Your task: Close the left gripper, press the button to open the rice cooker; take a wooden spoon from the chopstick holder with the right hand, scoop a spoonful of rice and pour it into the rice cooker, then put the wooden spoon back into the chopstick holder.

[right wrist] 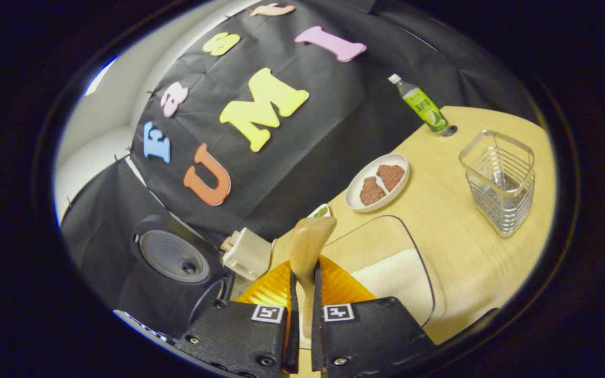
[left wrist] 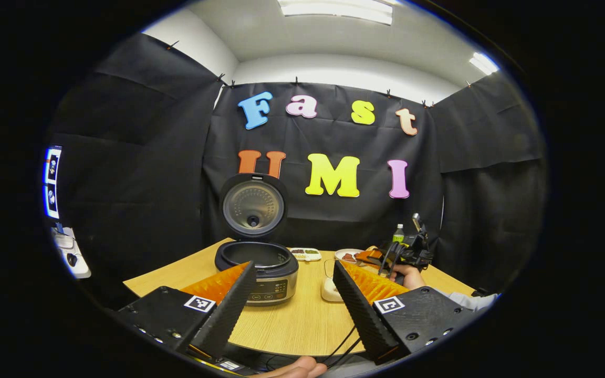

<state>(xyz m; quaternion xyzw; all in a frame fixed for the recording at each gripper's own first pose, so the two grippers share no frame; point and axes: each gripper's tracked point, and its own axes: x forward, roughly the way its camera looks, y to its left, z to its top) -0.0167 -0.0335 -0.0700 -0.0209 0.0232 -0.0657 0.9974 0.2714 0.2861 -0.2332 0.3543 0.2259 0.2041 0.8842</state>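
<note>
One wooden spoon (right wrist: 309,247) above container rim (right wrist: 418,247)

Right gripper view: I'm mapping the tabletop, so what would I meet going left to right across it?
Rice cooker lid → wooden spoon → plate of brown patties → green bottle → clear chopstick holder.
</note>
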